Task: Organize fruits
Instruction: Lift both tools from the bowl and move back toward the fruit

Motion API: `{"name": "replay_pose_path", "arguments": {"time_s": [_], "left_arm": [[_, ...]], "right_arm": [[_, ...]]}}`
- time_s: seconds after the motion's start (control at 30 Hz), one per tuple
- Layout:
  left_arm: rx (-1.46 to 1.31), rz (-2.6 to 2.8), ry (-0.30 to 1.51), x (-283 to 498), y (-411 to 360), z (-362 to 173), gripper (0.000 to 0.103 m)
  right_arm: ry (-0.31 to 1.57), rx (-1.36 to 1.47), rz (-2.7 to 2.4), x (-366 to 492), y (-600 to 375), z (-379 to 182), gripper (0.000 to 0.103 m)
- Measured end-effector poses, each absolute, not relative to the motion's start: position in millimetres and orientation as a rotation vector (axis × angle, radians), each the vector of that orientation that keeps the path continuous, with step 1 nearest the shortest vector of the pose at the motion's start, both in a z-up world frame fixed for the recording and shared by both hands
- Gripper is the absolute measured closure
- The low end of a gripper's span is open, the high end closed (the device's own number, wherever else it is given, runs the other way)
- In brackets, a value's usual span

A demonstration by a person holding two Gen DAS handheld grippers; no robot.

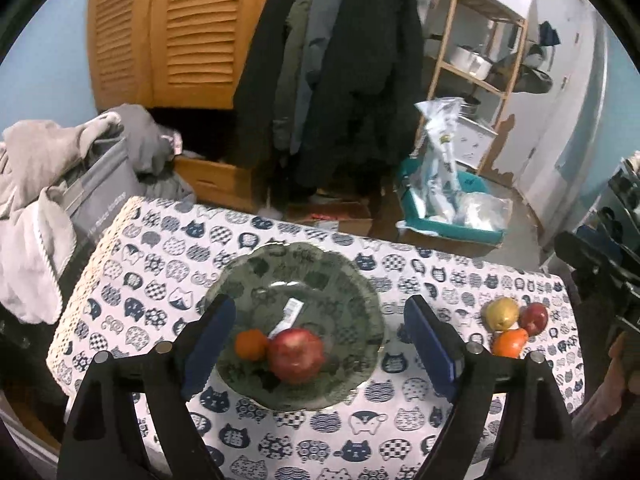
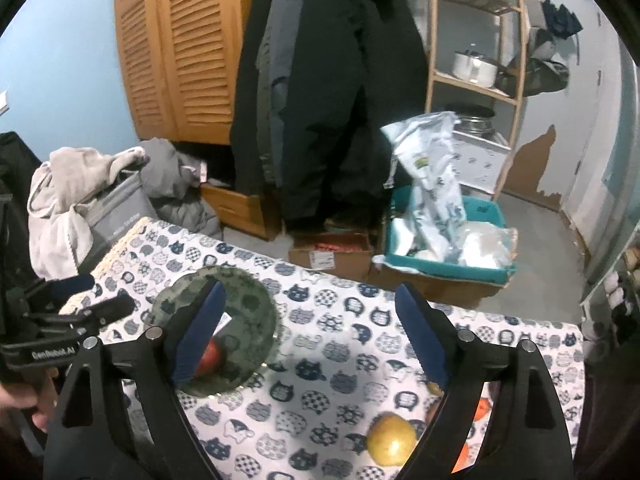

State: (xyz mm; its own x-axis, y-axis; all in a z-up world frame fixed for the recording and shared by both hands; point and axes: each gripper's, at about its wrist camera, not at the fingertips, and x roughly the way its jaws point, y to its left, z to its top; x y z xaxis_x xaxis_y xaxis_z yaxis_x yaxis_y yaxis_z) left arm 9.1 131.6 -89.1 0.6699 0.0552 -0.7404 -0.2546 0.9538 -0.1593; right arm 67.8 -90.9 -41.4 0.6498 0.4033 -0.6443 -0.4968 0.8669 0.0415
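Fruit sorting stands partway done on a table [image 1: 400, 432] covered in a cat-print cloth. Two pieces already lie in the green glass plate [image 1: 360, 300]: one red apple [image 1: 295, 354] and one small orange [image 1: 250, 344], touching each other near the plate's front rim, apparently set there as the gathering spot. Three more wait in a tight cluster on the cloth, well apart from the plate at the table's right end: one yellow apple [image 1: 502, 313], one second red apple [image 1: 534, 318] and one second orange [image 1: 509, 342]. That makes five fruits in all, two oranges and three apples.

Both tools are released and hold nothing. The left gripper [image 1: 320, 344] hangs above the plate with its blue fingers [image 1: 210, 344] spread wide on either side of the plated pair, touching neither. The right gripper [image 2: 310, 336] is likewise spread wide over bare cloth, between plate and cluster, the yellow apple just beside its right finger, probably the next pick.

One paper label [image 1: 289, 316] lies in the plate's middle.
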Motion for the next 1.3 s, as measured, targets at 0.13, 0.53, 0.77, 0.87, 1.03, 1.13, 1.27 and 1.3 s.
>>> {"name": "replay_pose_path", "arguments": {"time_s": [0.13,0.53,0.77,0.87,1.03,1.13,1.27,1.3], "left_arm": [[-0.235,0.134,0.816,15.5,110.9,-84.2,0.015],[-0.184,-0.004,0.812,25.5,44.8,-70.7,0.009],[-0.133,-0.043,0.838,38.0,9.6,-77.0,0.008],[-0.125,-0.056,0.854,41.5,-1.3,-80.8,0.008],[-0.102,-0.088,0.858,44.1,-24.0,-81.1,0.008],[-0.076,-0.101,0.878,49.1,-38.8,-87.4,0.007],[-0.056,-0.118,0.924,57.4,-54.6,-105.1,0.006],[-0.054,-0.122,0.940,60.0,-57.7,-111.2,0.006]], "right_arm": [[0.695,-0.128,0.473,64.3,-120.9,-40.0,0.016],[0.713,-0.065,0.320,53.2,-212.9,-46.0,0.016],[0.747,-0.023,0.261,47.8,-253.0,-57.5,0.016],[0.754,-0.017,0.246,44.2,-265.7,-60.7,0.016],[0.767,-0.012,0.221,42.0,-280.7,-68.8,0.016],[0.799,-0.017,0.218,45.1,-286.2,-80.1,0.015],[0.870,-0.033,0.217,52.2,-286.5,-103.3,0.015],[0.882,-0.038,0.215,53.7,-286.0,-108.6,0.015]]}}
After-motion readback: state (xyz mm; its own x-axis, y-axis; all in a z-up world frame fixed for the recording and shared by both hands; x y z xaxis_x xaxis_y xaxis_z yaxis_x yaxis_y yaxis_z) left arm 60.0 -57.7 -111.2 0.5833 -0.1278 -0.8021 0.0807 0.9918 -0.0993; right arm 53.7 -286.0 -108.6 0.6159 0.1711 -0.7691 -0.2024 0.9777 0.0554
